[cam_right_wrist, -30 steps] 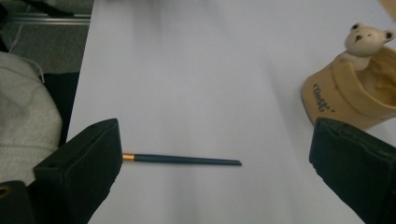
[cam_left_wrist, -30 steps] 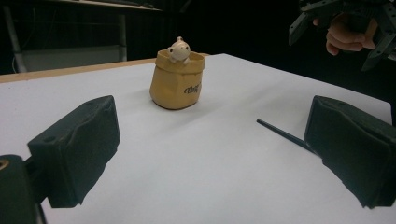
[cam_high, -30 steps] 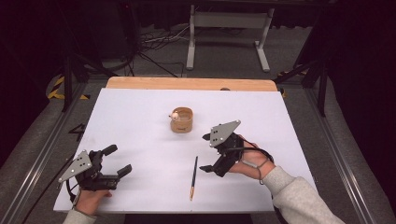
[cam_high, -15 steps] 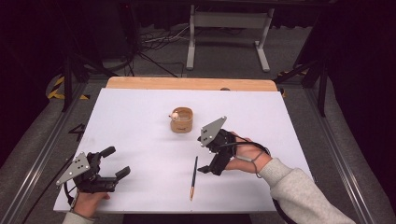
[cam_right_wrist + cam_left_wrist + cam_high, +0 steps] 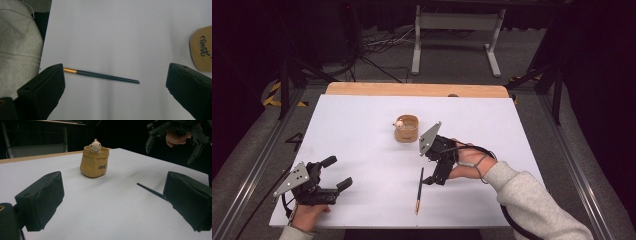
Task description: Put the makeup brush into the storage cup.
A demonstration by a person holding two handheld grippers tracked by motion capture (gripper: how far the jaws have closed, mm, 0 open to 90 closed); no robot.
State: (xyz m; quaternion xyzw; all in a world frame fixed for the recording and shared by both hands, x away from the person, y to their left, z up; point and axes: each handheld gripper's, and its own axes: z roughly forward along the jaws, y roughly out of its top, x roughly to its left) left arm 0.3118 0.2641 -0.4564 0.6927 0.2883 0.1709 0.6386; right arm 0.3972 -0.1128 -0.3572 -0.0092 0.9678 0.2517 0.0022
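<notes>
A thin dark pencil [image 5: 419, 190] with an orange-gold end lies on the white table [image 5: 362, 130], pointing away from the person. My right gripper [image 5: 435, 171] hovers open just right of its far tip, jaws pointing down; in the right gripper view the pencil [image 5: 100, 75] lies crosswise between the wide-apart jaws. A tan cup-shaped holder [image 5: 406, 128] with a small pale figure on its rim stands at mid-table; the holder [image 5: 94, 162] is upright. My left gripper [image 5: 336, 172] rests open at the near left with nothing between its pads.
A bare wooden strip [image 5: 412, 90] runs along the table's far edge. Beyond it, a metal stand [image 5: 457, 30] and cables sit on the floor. A grey sleeve [image 5: 537, 205] reaches in from the lower right.
My right gripper has moved left and toward the person, tilting down over the pencil's far end. The left gripper has barely shifted.
</notes>
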